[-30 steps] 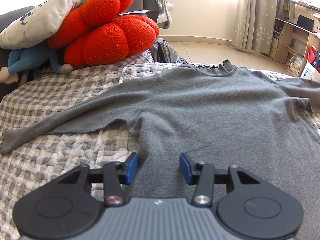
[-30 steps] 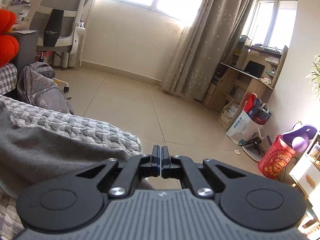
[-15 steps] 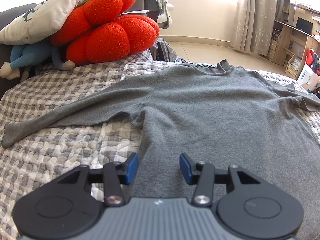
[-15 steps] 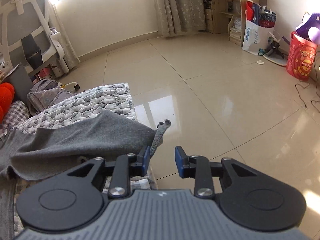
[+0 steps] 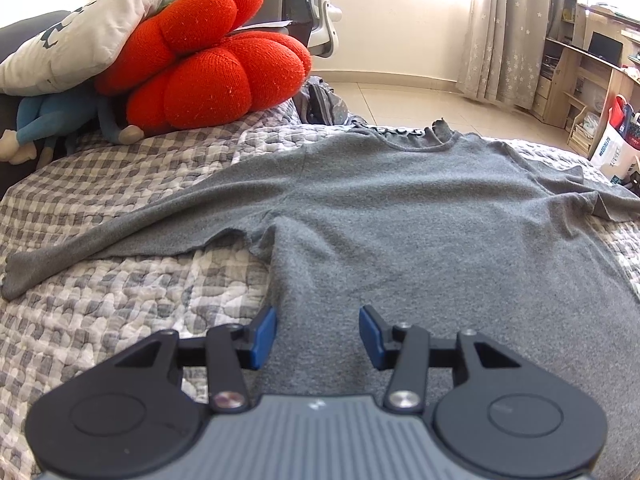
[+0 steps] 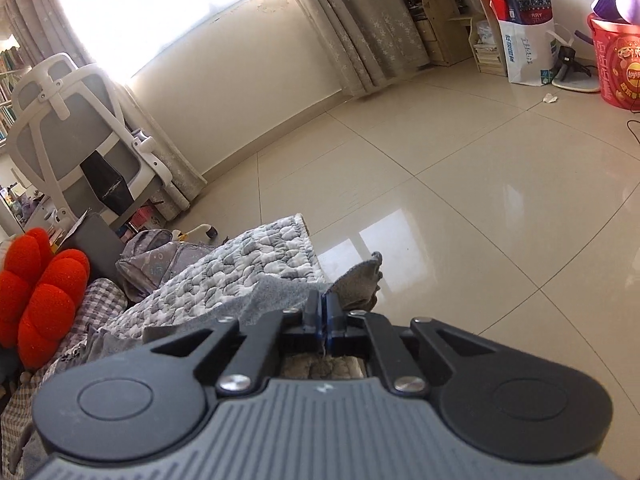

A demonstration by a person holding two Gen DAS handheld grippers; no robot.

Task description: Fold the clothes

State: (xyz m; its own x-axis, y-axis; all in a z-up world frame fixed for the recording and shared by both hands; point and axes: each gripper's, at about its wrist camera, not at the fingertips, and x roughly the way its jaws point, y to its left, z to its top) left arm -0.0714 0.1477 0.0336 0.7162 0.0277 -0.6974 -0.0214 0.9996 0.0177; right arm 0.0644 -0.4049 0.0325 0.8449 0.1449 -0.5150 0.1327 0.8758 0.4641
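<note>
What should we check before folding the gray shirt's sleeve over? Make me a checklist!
1. Right hand-held gripper pinching the sleeve end: ok, jaws shut on the fabric.
2. Left hand-held gripper ready: ok, open over the gray shirt, holding nothing.
3. Shirt body lying flat on the quilt: ok, mostly smooth.
4. Other sleeve spread out: ok, straight to the left.
5. Red cushion out of the way: ok, apart from the shirt.
6. Grip firm enough to lift: cannot tell.

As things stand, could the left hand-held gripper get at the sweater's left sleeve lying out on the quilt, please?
Probably yes: the left hand-held gripper is open over the grey sweater, and the sleeve lies flat on the quilt with nothing between.
</note>
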